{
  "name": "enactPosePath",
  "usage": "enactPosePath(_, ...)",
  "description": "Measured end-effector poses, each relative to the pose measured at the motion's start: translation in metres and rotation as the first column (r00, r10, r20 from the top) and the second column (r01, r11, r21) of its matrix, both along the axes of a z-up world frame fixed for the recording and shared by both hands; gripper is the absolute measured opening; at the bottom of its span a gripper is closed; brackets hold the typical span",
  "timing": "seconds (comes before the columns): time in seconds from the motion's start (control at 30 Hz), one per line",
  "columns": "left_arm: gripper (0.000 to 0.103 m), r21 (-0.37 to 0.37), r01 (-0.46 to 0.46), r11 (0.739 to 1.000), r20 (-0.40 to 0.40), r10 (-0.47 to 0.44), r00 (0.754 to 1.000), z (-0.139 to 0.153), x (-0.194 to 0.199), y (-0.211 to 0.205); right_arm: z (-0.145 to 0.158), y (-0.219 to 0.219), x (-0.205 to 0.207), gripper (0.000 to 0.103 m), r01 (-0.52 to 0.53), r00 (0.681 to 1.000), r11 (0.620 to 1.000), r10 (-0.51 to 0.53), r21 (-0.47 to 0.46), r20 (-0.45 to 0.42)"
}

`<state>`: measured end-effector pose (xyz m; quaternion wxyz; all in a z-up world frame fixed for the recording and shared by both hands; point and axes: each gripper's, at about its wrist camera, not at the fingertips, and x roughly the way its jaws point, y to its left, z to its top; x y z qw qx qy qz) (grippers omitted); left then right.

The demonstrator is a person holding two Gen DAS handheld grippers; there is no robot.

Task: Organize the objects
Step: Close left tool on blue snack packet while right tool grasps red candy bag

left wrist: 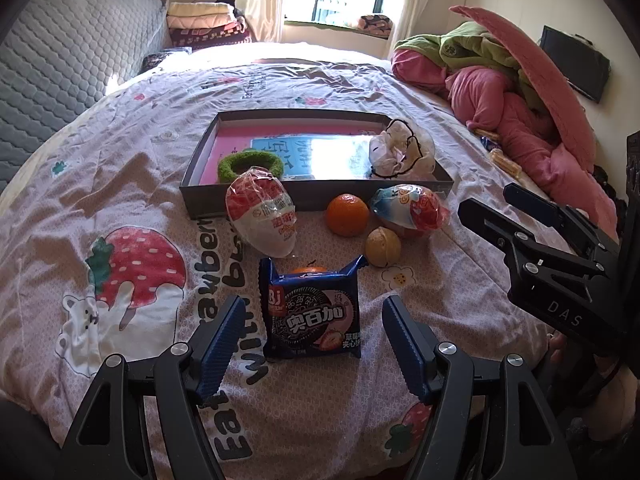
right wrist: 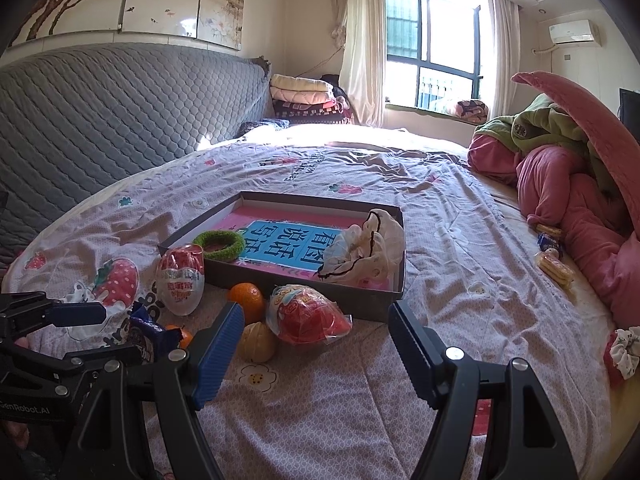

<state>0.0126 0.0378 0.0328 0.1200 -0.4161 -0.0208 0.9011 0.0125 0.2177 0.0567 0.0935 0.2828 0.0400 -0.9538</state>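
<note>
Fingers of both grippers, left [left wrist: 314, 344] and right [right wrist: 316, 354], are spread and empty. Box [left wrist: 320, 195] holds ring [left wrist: 250, 166] and scrunchie [left wrist: 394, 152]; cookie pack [left wrist: 314, 310], oranges and eggs remain outside, before the box.

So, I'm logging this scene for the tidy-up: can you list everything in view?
box: 1, grey, mid-bed
book: 1, blue-pink, in box
ring: 1, green, in box
scrunchie: 1, white, in box
egg packs: 2, red-white, before box
oranges: 2, orange, one behind cookie pack
walnut: 1, tan, right of cookie pack
cookie pack: 1, navy, between left fingers
bedding: pile, pink-green, right
left gripper: open
right gripper: open
</note>
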Motion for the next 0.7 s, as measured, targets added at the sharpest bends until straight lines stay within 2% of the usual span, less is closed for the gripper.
enactPosePath(0.33, 0.072, -0.016, -0.005, 1.0, 0.04, 0.005, 0.999, -0.013, -0.003, 0.003, -0.009, -0.004, -0.005, 0.074, -0.016, 0.999, 1.0, 0.015, 0.011, 0.045)
enactPosePath(0.7, 0.072, 0.0, -0.046, 0.999, 0.066, 0.046, 0.997, -0.021, -0.012, 0.003, -0.022, -0.003, -0.017, 0.074, -0.012, 0.996, 1.0, 0.01, 0.018, 0.093)
